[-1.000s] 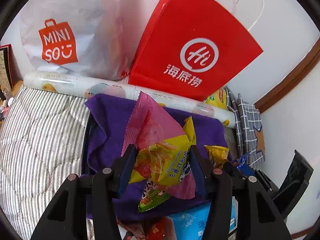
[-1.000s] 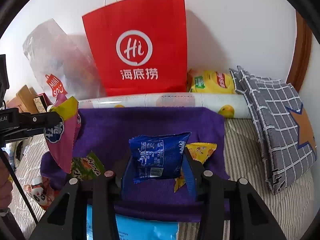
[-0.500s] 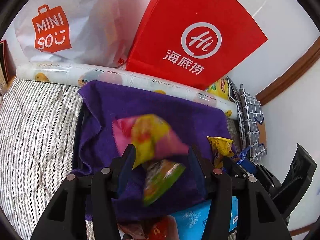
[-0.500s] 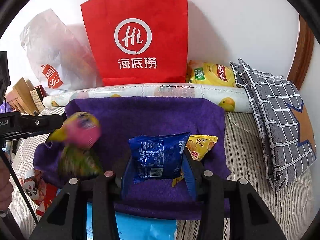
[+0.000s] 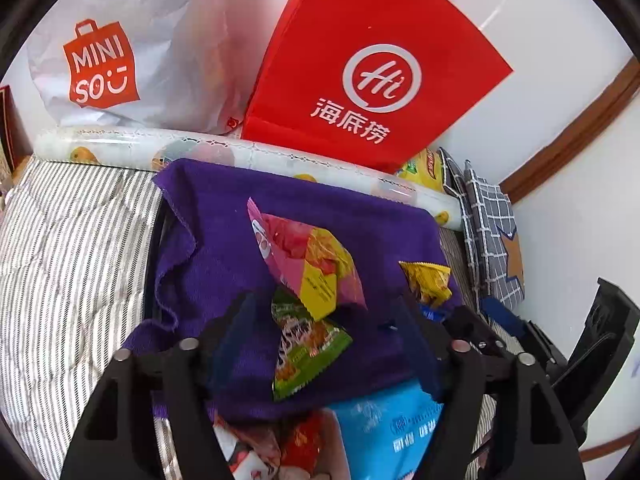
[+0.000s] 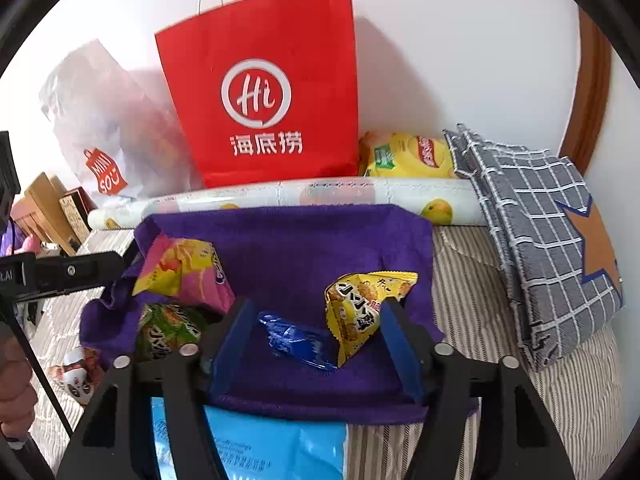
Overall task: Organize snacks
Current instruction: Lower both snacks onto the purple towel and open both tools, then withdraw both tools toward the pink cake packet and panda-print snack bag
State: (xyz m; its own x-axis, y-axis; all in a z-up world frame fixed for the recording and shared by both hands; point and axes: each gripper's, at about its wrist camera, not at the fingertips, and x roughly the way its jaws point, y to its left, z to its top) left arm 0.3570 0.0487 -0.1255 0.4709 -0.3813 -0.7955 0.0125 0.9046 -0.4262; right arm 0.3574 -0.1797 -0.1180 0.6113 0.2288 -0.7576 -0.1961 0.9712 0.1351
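A pink-and-yellow crinkled snack packet (image 5: 308, 264) and a dark blue foil snack packet (image 6: 296, 340) are seen lying on a purple towel (image 6: 296, 248). Each is framed, untouched, by opening jaws: the left gripper (image 5: 324, 320) and the right gripper (image 6: 316, 332). A red paper bag (image 6: 260, 84) is propped behind.

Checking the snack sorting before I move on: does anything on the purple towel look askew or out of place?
Yes. The pink-and-yellow packet lies tilted across the green packet, and the blue packet rests crumpled against the yellow packet. They lie loose in two overlapping pairs on the purple towel, not lined up.
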